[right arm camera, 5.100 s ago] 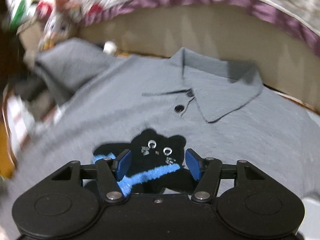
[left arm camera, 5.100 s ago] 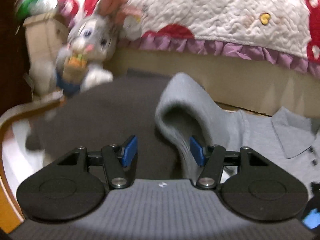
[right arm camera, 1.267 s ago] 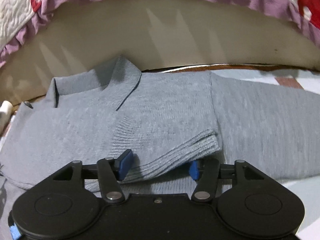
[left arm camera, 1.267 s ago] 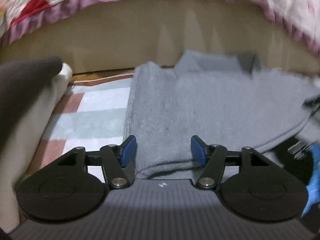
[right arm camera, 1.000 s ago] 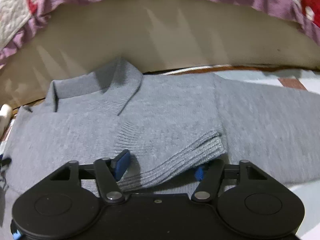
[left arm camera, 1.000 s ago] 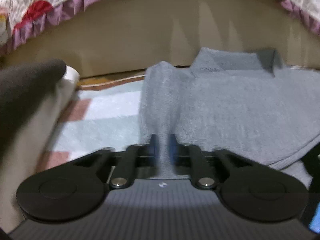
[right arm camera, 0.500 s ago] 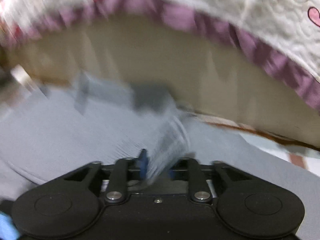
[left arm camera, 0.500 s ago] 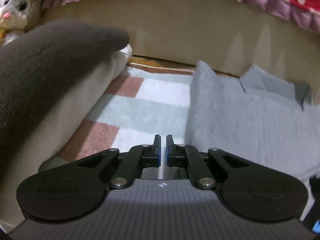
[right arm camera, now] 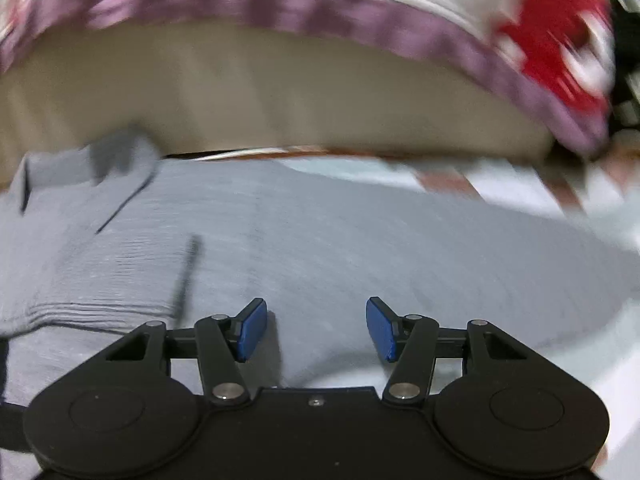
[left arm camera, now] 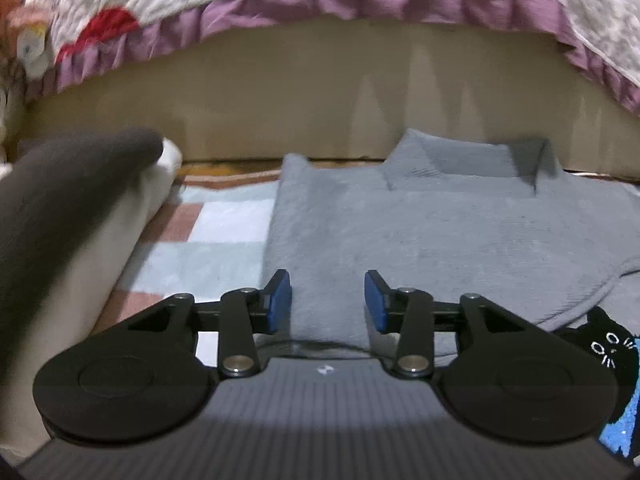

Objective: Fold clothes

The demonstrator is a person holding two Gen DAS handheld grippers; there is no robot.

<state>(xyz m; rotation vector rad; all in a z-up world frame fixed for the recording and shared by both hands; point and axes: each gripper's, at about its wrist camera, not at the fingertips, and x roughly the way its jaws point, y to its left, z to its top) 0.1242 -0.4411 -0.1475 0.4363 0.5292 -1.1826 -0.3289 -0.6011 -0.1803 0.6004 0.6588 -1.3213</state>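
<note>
A grey knit polo sweater (left arm camera: 440, 232) lies on the checked rug, its collar (left arm camera: 468, 164) toward the bed base. Its left sleeve is folded in over the body. My left gripper (left arm camera: 327, 305) hovers over the sweater's left edge, its jaws opening, with nothing pinched between the blue pads. A black cat patch (left arm camera: 608, 348) shows at the lower right. In the right wrist view, the same sweater (right arm camera: 320, 240) spreads out, with a ribbed cuff (right arm camera: 80, 304) lying at the left. My right gripper (right arm camera: 316, 329) hangs over the sweater, jaws opening, and holds nothing.
The beige bed base (left arm camera: 320, 104) runs close behind the sweater, under a quilt with a purple frill (left arm camera: 360, 4). A dark grey and cream cushion (left arm camera: 68, 216) lies at the left. The checked rug (left arm camera: 216, 240) shows between cushion and sweater, and again at the right (right arm camera: 520, 192).
Both grippers were shut on sweater cloth and have let go and opened. The cuff that the right gripper held now lies flat on the body. The right view has swung to the right.
</note>
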